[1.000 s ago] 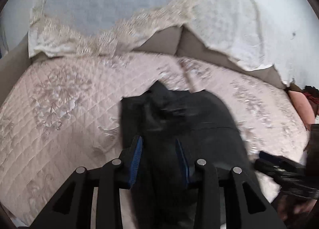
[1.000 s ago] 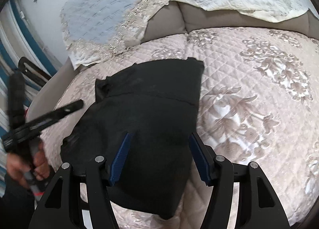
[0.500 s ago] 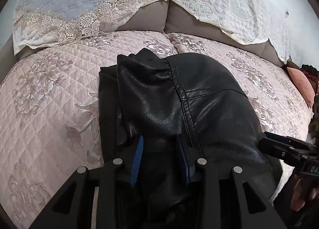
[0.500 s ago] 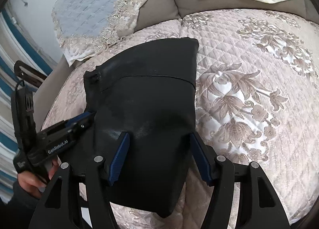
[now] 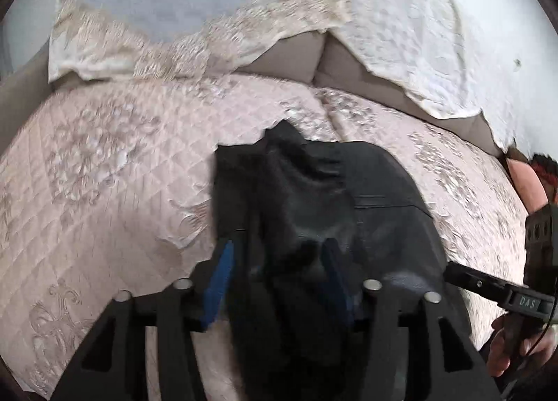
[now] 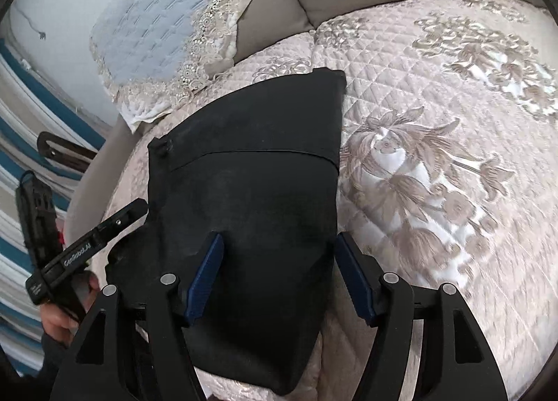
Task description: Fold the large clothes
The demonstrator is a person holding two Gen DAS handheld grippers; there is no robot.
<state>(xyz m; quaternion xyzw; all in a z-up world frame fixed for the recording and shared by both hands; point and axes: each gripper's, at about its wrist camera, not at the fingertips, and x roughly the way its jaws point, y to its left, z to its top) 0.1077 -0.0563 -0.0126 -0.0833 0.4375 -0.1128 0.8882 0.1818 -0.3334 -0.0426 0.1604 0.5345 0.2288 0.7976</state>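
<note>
Quilted bed (image 6: 436, 163), one black jacket (image 6: 258, 191) lengthwise toward two pillows (image 6: 150, 38); left gripper (image 5: 279, 279) and right gripper (image 6: 279, 268) both opening, astride jacket.

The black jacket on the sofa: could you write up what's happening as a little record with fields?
garment: black leather jacket, folded into a compact bundle
surface: quilted floral cover
left gripper: jaws opening, jacket leather between them
right gripper: jaws opening, astride the jacket's near edge
backdrop: lace-trimmed cloths over the sofa back
</note>
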